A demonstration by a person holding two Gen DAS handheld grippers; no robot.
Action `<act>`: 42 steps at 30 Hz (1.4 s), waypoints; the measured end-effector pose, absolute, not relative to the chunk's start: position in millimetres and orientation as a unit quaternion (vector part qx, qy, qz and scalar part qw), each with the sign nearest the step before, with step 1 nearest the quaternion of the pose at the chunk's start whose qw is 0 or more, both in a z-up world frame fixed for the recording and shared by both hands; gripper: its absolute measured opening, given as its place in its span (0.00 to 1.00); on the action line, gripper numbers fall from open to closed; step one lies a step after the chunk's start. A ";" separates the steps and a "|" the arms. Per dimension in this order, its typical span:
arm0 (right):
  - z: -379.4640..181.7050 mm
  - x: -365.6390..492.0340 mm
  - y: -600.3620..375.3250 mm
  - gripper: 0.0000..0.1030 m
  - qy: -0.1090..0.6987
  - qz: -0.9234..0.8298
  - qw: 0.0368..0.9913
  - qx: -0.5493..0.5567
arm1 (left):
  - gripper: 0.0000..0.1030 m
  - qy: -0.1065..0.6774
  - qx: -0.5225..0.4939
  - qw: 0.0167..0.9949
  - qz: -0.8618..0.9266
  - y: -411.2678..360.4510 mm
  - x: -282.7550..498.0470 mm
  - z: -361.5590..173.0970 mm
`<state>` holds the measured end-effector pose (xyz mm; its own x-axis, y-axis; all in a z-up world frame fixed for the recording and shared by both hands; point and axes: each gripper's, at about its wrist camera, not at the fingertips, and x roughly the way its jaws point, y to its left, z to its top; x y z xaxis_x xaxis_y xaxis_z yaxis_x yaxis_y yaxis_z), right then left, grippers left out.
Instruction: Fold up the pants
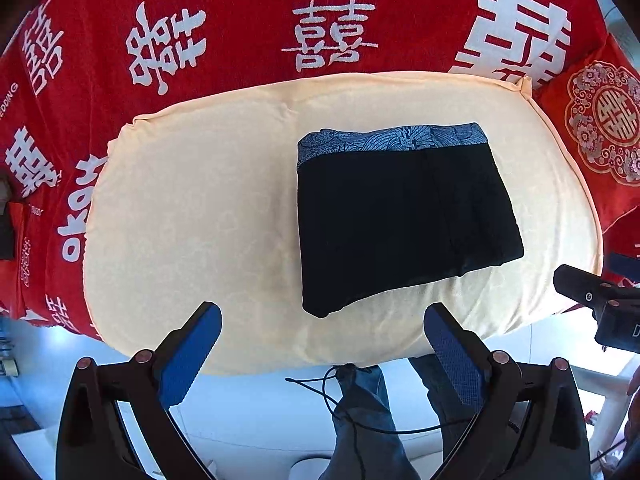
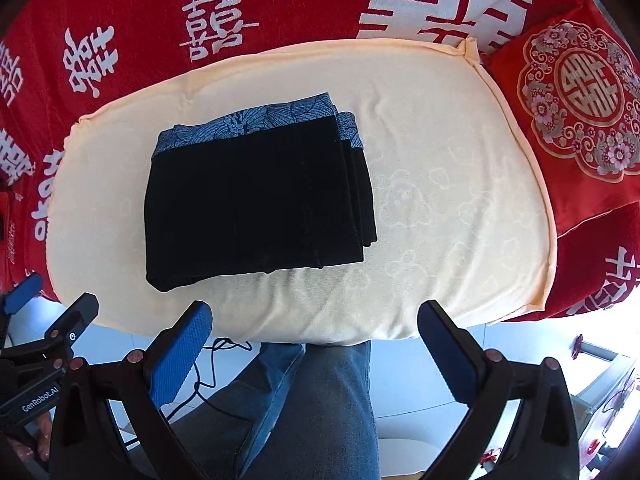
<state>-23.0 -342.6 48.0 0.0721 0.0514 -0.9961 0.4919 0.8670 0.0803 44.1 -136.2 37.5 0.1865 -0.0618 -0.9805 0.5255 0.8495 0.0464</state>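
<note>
The black pants [image 2: 256, 196] lie folded on the cream cushion [image 2: 440, 208]; both the left gripper [image 1: 322, 344] and right gripper [image 2: 314, 340] hang above, spread wide and empty; a careless dip might snag the stepped layers.

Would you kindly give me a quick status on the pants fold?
Both hand-held grippers open, empty: left, right. Black pants folded compact on the cream cushion. Nothing in the way.
</note>
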 end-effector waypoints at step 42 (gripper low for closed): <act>66.0 -9.1 -323.8 1.00 0.661 -0.149 0.711 0.186 | 0.98 0.595 0.171 0.761 -0.193 -128.0 49.2 50.5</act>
